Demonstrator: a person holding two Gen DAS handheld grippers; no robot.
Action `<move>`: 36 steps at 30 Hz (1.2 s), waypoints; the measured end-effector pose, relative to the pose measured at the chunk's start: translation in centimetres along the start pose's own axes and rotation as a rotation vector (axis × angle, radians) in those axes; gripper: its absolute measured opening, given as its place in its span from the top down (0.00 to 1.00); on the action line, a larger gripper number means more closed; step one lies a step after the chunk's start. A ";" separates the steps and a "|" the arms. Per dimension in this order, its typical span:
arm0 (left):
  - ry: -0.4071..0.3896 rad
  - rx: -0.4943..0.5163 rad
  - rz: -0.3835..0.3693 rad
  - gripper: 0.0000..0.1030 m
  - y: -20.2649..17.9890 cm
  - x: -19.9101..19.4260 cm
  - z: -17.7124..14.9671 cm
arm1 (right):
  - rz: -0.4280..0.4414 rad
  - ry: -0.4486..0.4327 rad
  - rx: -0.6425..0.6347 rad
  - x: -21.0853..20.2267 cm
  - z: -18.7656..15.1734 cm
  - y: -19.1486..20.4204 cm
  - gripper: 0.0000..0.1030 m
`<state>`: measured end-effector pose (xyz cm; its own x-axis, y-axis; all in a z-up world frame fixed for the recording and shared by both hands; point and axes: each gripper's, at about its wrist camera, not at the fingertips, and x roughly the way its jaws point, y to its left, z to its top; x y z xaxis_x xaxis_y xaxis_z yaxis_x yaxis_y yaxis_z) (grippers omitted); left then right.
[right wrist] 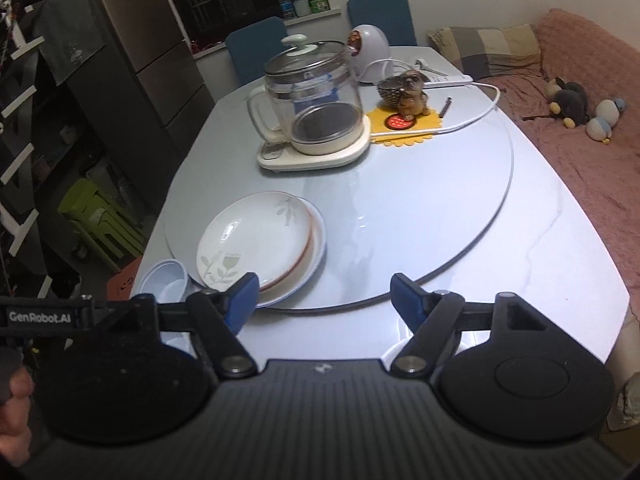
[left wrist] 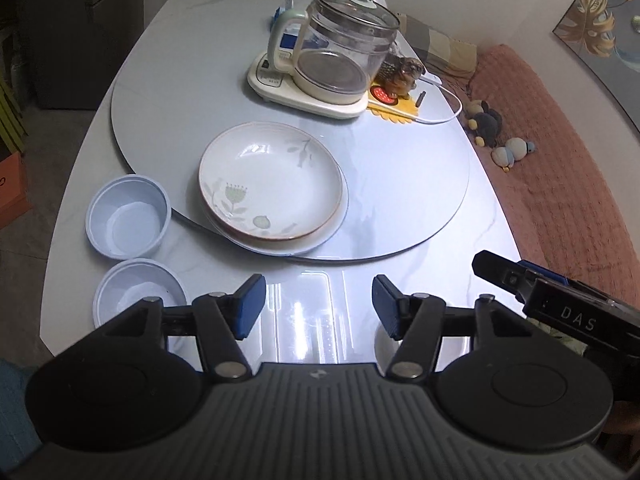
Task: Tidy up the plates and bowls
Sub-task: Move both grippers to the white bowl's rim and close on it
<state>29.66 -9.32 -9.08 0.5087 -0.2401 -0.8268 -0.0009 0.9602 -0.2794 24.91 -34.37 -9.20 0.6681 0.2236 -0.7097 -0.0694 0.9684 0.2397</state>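
Already 2 plates stacked, 2 bowls loose.
Floral plate [left wrist: 272, 188] sits on the white plate [left wrist: 320, 236]; both blue bowls [left wrist: 128, 216] wait separately on the counter [left wrist: 400, 272]; left hand-held gripper [left wrist: 319, 307] and right hand-held gripper [right wrist: 324, 300] gape apart, empty.

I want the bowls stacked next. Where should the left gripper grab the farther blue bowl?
By the near rim of the farther blue bowl, coming from above: it stands upright and open, so one finger can go inside the wall, one outside.

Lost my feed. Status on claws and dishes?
Both claws open, empty: left claw, right claw. Plates stacked on turntable; two blue bowls apart at left. Kettle behind, path clear.
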 end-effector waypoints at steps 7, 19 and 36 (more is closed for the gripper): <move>0.059 0.049 -0.004 0.26 -3.0 2.7 -1.5 | -0.071 0.019 0.074 -0.6 -1.5 -4.1 0.26; 0.173 0.110 -0.001 0.19 -6.3 8.2 -2.8 | -0.152 0.092 0.128 1.1 -4.1 -8.9 0.26; 0.275 0.138 -0.058 0.21 -8.0 15.6 -4.0 | -0.091 0.217 0.234 5.7 -6.3 -12.8 0.39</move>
<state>34.14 -21.30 -21.71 0.2523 -0.3062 -0.9179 0.1476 0.9497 -0.2762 24.93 -44.78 -20.49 0.4886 0.1798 -0.8538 0.1728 0.9392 0.2966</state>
